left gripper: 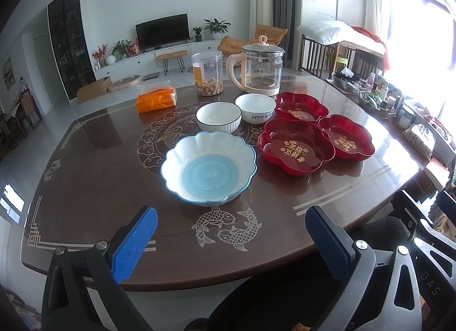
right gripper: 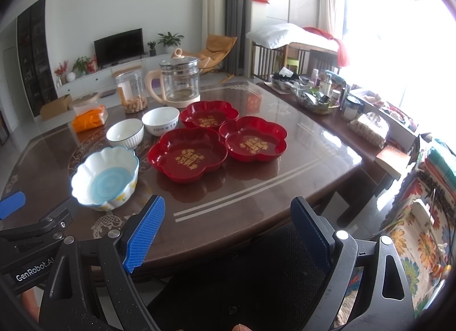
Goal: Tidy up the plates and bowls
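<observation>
Bowls and plates sit grouped mid-table (left gripper: 85,160), all relative to the glass kettle (left gripper: 260,70) at the far side. Scalloped blue bowl (left gripper: 209,168) is nearest the viewer, well in front of kettle, empty. Two small white bowls, ribbed bowl (left gripper: 218,116) and printed bowl (left gripper: 255,108), sit just in front of kettle, touching or nearly so, both empty. Three red flower-shaped plates (left gripper: 296,145) (left gripper: 301,107) (left gripper: 346,137) cluster front-right of kettle, rims close together, nothing in them but gold lettering. Clear jar (left gripper: 207,73) left of kettle holds snacks at the bottom only; orange tissue pack (left gripper: 156,98) further left.

Near table edge w/ carp pattern is bare; open surface front-left of kettle too.

Left gripper (left gripper: 230,241) hovers over near edge, jaws wide, holding nothing. Right gripper (right gripper: 228,231) likewise wide apart & empty, over the near-right edge.
</observation>
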The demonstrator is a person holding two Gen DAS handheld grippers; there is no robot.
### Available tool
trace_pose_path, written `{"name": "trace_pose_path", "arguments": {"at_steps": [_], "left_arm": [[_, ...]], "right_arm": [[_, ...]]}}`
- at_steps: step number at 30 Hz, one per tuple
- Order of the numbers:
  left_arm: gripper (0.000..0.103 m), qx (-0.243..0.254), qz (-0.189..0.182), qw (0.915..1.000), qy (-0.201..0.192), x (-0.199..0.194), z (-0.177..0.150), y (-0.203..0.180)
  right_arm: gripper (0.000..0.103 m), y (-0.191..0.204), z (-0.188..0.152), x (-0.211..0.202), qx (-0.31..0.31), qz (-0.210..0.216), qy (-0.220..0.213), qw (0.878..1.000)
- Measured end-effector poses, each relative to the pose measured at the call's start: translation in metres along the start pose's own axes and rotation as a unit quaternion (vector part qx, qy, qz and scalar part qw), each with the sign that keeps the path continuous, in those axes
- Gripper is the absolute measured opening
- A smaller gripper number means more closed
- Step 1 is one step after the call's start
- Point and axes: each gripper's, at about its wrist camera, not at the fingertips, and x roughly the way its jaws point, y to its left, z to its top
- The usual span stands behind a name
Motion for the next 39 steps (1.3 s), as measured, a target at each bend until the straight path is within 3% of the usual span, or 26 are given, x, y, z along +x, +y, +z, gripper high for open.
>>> {"name": "trace_pose_path", "arguments": {"at_steps": [13, 20, 24, 33, 39], "left_arm": [[0.103, 0.019, 0.000, 0.9998, -0.009, -0.006, 0.002, 0.007], [0.103, -0.016, -0.008, 0.9992, -0.035, -0.022, 0.018, 0.027], [0.103, -0.033, -0.006, 0.9980, -0.053, -0.035, 0.017, 0.041], [0.103, -0.065, 0.000, 0.9974, -0.031, -0.039, 0.005, 0.071], [0.103, -0.078, -0.002, 0.9963, -0.036, -0.056, 0.005, 0.092]], "right_arm": [[0.092, -0.003, 0.005, -0.002, 0.010, 0.018, -0.005, 1.000], [0.092, 0.002, 0.007, -0.006, -0.001, 0.006, -0.014, 1.000], [0.092, 0.002, 0.010, -0.022, 0.001, 0.006, -0.044, 0.999], [0.092, 0.013, 0.009, -0.033, -0.003, 0.015, -0.053, 0.998], [0.092, 0.006, 0.012, -0.052, 0.000, 0.003, -0.075, 0.997]]}}
